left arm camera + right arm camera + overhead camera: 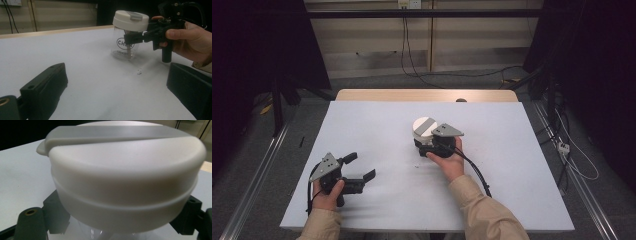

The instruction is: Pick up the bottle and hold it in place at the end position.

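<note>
The clear jar (126, 42) with its white lid (125, 177) stands upright near the middle of the counter (377, 125). Your right gripper (428, 145) is clamped around its clear body just under the lid. Your left gripper (357, 167) rests well apart near the counter's front left, jaws spread and holding nothing.

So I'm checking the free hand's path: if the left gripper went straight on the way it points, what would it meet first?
Probably the clear jar with the white lid, which the right gripper holds just below the lid. The left gripper is open, and bare table lies between them; depth is hard to judge.
</note>
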A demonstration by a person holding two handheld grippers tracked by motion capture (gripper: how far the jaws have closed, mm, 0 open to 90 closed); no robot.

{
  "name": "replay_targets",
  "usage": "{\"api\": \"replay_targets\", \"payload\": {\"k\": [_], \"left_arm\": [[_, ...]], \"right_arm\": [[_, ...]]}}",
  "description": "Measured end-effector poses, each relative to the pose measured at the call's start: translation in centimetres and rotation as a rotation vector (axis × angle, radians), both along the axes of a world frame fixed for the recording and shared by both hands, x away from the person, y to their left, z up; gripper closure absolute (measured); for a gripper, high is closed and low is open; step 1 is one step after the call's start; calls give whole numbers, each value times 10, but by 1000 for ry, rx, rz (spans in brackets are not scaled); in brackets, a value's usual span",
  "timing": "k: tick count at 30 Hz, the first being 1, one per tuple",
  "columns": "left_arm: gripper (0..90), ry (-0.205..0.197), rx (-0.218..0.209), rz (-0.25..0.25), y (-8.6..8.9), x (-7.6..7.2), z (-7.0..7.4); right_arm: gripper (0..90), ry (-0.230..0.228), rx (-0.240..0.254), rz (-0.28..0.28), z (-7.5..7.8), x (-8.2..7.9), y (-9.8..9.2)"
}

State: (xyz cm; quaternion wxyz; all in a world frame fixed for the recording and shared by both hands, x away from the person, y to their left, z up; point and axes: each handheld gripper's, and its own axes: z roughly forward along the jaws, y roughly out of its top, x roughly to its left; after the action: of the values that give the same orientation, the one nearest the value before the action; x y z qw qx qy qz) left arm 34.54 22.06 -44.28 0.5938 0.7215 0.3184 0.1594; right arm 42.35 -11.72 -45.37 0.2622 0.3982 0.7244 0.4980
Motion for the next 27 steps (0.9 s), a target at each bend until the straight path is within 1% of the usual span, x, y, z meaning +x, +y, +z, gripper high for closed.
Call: {"api": "replay_targets", "payload": {"k": [2, 4, 7, 9, 10, 11, 13, 15, 16, 18, 20, 22, 24, 27], "left_arm": [[28, 6, 12, -1, -3, 1, 0], [27, 13, 0, -9, -6, 3, 0], [24, 37, -12, 12, -11, 7, 2], [25, 45, -9, 17, -15, 9, 3], [25, 40, -2, 5, -17, 10, 4], [26, 39, -4, -7, -19, 10, 5], [30, 37, 10, -23, -23, 12, 6], [46, 42, 34, -29, -28, 14, 8], [57, 44, 34, -30, -29, 16, 8], [65, 60, 32, -27, -31, 19, 8], [76, 54, 38, -19, -33, 22, 9], [95, 57, 51, -21, -34, 25, 10], [110, 49, 59, -29, -38, 26, 11], [161, 44, 82, -54, -44, 29, 15]], "right_arm": [[184, -3, -2, 0, 0, 0, 0], [184, -4, 4, -1, -1, 0, -1], [184, -3, 5, -1, -1, 0, -1], [184, -4, 4, -1, -1, 0, 0], [184, -3, 4, -1, -1, 0, -1], [184, -3, 4, 0, -1, 0, -1], [185, -3, 4, 0, -1, -1, -1], [184, -5, 4, 0, -1, -1, -1], [185, -5, 4, 1, -1, -1, -1], [185, -5, 4, 1, -1, 0, -1], [185, -6, 5, 1, -2, 0, -1], [184, -6, 5, 0, -1, 0, -1], [184, -6, 6, 1, -2, 0, -1], [185, -6, 4, 1, -2, 0, -1]]}}
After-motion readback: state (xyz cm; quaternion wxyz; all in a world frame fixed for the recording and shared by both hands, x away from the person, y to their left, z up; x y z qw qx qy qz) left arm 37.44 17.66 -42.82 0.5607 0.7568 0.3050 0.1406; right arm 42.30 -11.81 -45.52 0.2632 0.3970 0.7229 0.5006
